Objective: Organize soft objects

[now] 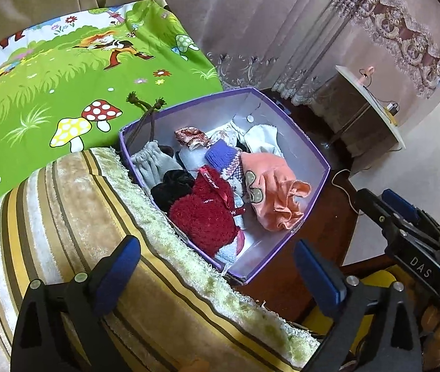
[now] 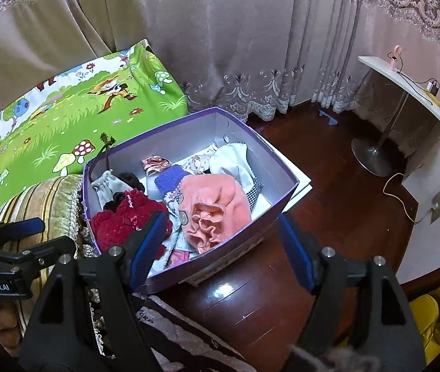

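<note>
Both grippers, left (image 1: 216, 276) and right (image 2: 220, 248), are black plastic with blue finger pads, silver screws and white lettering.

- To my left I see a green cartoon sheet (image 1: 64, 74) printed with mushrooms, spread flat up to the far drapes.
- Nearer on the left lies a striped cushion (image 1: 74, 217) with a fringed edge, just beside the sheet.
- Pale curtains (image 2: 220, 31) with lace hems hang along the far side, down to the floor.
- The dark wood floor (image 2: 328, 192) shines to my right.
- Far right, I see a white side table (image 2: 406, 86) on a metal pedestal base, with a small pink gadget on top.
- A thin cord (image 2: 396, 186) curls over the floor near that base.
</note>
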{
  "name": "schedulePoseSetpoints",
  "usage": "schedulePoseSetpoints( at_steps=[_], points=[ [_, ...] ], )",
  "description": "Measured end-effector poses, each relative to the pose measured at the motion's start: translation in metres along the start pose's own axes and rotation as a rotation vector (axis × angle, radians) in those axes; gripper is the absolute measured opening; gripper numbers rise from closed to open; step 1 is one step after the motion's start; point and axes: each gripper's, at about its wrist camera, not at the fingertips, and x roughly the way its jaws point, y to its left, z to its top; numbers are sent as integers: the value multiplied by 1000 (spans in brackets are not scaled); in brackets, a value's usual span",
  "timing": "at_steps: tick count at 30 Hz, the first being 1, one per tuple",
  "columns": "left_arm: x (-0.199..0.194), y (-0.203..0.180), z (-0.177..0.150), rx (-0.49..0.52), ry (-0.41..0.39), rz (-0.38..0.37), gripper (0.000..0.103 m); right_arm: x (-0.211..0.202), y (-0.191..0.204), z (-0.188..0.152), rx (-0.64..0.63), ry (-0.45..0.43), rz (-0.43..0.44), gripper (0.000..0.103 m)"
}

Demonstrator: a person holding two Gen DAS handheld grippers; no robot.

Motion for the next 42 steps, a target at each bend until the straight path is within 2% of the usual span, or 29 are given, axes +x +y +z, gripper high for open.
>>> schedulePoseSetpoints(
  at_steps=[15, 42],
  points=[
    [4, -3, 0, 8, 4, 29, 101, 1, -1, -1, -6, 3, -1, 77],
    [5, -3, 1, 13, 7, 33, 101, 3, -2, 0, -6, 10, 4, 77]
  ],
)
